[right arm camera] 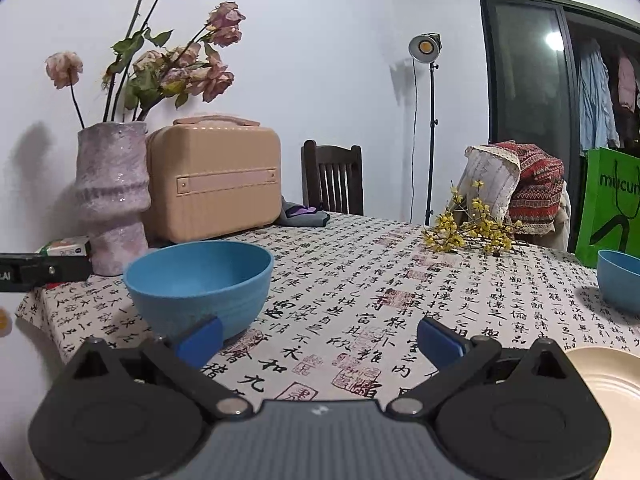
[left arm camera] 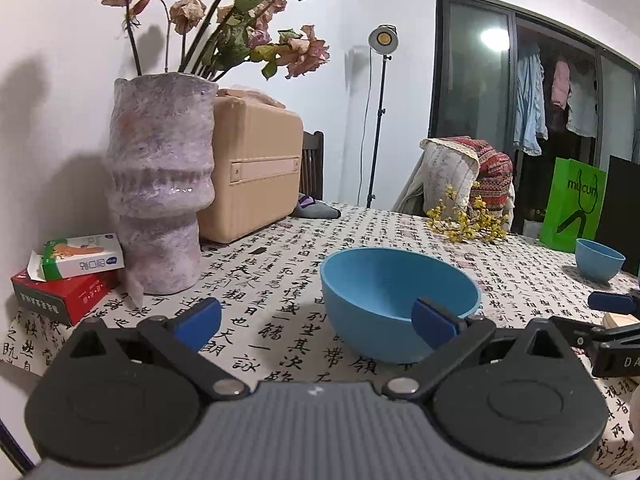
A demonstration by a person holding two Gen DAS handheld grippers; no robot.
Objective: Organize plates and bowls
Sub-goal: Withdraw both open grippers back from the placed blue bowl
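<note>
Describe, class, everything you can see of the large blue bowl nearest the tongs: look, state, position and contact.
The large blue bowl is round, deep and matte, plastic-looking, with faint ridges near its base. It stands upright and empty on the calligraphy-print tablecloth, in front of the purple vase. The left tongs are open, one blue pad overlapping the near rim; contact cannot be confirmed. The right tongs sit open beside it.

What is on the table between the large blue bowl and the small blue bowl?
In the right wrist view, only bare tablecloth lies between large blue bowl and small blue bowl.
</note>
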